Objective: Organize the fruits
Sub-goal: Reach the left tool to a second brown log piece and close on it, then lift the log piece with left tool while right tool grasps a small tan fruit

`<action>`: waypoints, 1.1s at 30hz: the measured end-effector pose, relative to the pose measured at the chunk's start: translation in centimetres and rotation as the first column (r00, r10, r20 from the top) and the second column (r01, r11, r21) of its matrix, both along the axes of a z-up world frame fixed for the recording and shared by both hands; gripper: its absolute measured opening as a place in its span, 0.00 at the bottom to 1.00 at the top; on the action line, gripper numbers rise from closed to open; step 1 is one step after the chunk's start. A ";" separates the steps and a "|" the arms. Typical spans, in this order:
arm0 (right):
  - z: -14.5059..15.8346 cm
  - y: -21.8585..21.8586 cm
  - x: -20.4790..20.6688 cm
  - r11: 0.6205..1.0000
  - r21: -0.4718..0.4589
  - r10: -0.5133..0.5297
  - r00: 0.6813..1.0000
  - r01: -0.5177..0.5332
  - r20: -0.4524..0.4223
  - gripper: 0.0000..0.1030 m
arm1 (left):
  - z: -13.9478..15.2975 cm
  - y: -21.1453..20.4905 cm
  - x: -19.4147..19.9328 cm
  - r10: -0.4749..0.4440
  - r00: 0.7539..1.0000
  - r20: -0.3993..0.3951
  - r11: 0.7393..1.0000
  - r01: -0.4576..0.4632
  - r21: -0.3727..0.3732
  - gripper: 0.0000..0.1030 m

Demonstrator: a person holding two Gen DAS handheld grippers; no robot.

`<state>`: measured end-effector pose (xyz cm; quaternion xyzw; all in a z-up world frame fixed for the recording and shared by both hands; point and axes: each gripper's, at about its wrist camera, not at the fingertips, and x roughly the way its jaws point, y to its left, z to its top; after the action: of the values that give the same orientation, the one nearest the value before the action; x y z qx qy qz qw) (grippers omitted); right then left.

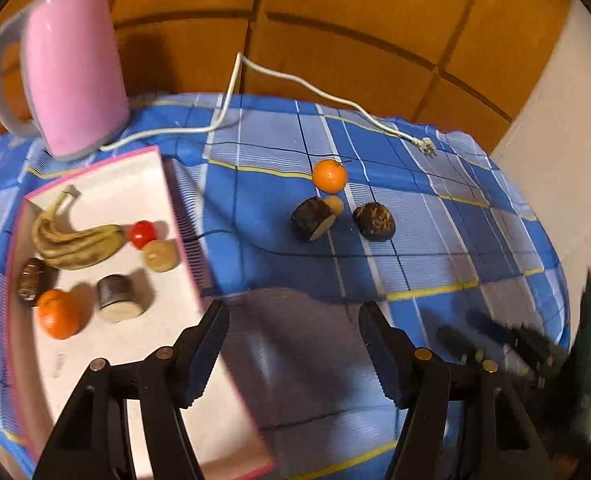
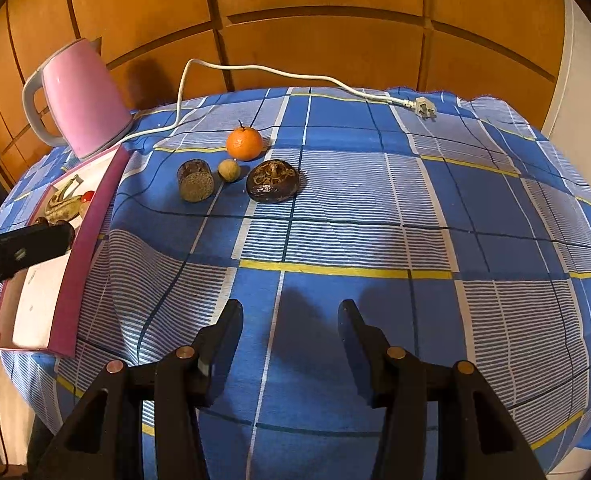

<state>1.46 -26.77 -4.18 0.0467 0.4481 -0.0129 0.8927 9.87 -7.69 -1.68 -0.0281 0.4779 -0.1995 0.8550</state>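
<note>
A white box (image 1: 143, 172) with pink walls lies at the left of the table. It holds a banana bunch (image 1: 75, 244), a red fruit (image 1: 142, 234), a small tan fruit (image 1: 159, 255), a dark round fruit (image 1: 32, 282), an orange (image 1: 58, 313) and a dark cut piece (image 1: 116, 299). On the cloth lie an orange (image 2: 244, 143), a dark cut piece (image 2: 195, 181), a small tan fruit (image 2: 229, 170) and a dark round fruit (image 2: 273, 181). My left gripper (image 1: 293, 316) is open and empty over the box's right wall. My right gripper (image 2: 291, 320) is open and empty, well short of the loose fruits.
A pink kettle (image 1: 71, 72) stands at the table's back left, behind the box. Its white cord (image 2: 255, 70) runs along the back edge to a plug (image 2: 425, 107). Blue checked cloth (image 2: 375, 220) covers the table. Wooden panels stand behind.
</note>
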 end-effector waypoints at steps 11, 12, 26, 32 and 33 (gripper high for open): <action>-0.3 -1.5 0.1 0.999 0.030 -0.016 1.000 0.017 -0.009 0.49 | -2.3 -3.8 7.4 0.034 0.995 -0.096 0.998 -0.038 -0.042 0.63; -0.3 -1.5 0.1 0.999 0.029 -0.017 1.000 0.018 -0.009 0.49 | -2.6 -3.9 8.0 0.050 0.992 -0.113 0.997 -0.056 -0.053 0.63; -0.1 -2.9 0.9 0.998 0.047 -0.032 0.999 0.032 -0.008 0.49 | -5.6 -5.1 9.9 0.030 0.997 -0.074 0.996 -0.036 -0.084 0.42; -0.5 -3.0 1.1 0.998 0.045 -0.038 0.999 0.039 -0.020 0.49 | -4.4 -4.3 6.0 -0.035 0.999 -0.003 0.999 0.035 -0.035 0.42; -0.5 -2.9 1.1 0.998 0.044 -0.037 0.999 0.038 -0.020 0.49 | -4.2 -4.3 5.0 -0.051 0.999 0.013 0.998 0.051 -0.025 0.42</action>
<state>2.55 -29.72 -4.66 0.0748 0.4558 -0.0203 0.8867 14.92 -12.02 -5.88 -0.0257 0.4704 -0.2275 0.8522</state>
